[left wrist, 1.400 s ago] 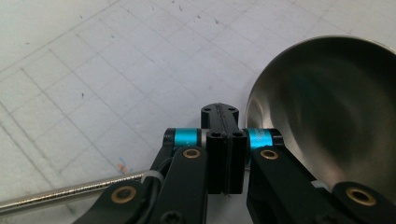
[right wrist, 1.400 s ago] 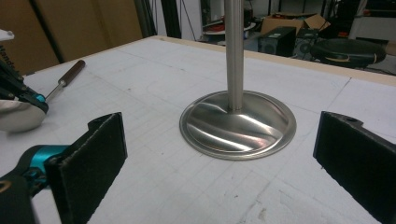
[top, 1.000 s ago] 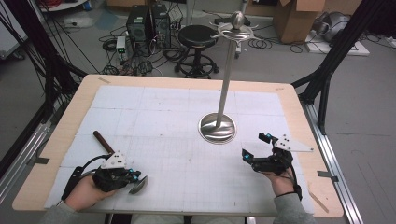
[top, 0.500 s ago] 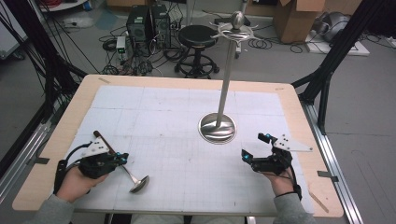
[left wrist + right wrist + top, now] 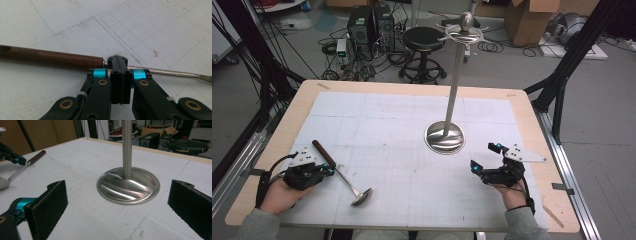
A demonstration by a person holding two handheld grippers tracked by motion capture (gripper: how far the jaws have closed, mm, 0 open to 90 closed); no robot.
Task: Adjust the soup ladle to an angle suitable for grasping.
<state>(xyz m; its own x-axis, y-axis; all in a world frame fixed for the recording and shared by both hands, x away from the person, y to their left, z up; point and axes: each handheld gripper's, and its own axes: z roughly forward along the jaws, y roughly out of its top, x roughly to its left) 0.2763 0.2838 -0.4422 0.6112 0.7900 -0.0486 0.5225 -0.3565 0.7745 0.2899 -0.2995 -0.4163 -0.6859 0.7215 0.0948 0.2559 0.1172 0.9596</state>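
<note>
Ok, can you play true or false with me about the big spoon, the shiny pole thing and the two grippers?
1. The ladle lies flat on the table. True.
2. The right gripper is shut. False: its jaws stand wide apart, holding nothing.
3. The left gripper is shut, right beside the ladle's handle. True.
4. The metal stand has fallen over. False: it stands upright on its round base.
5. The ladle hangs from the stand. False: it lies apart from it.
</note>
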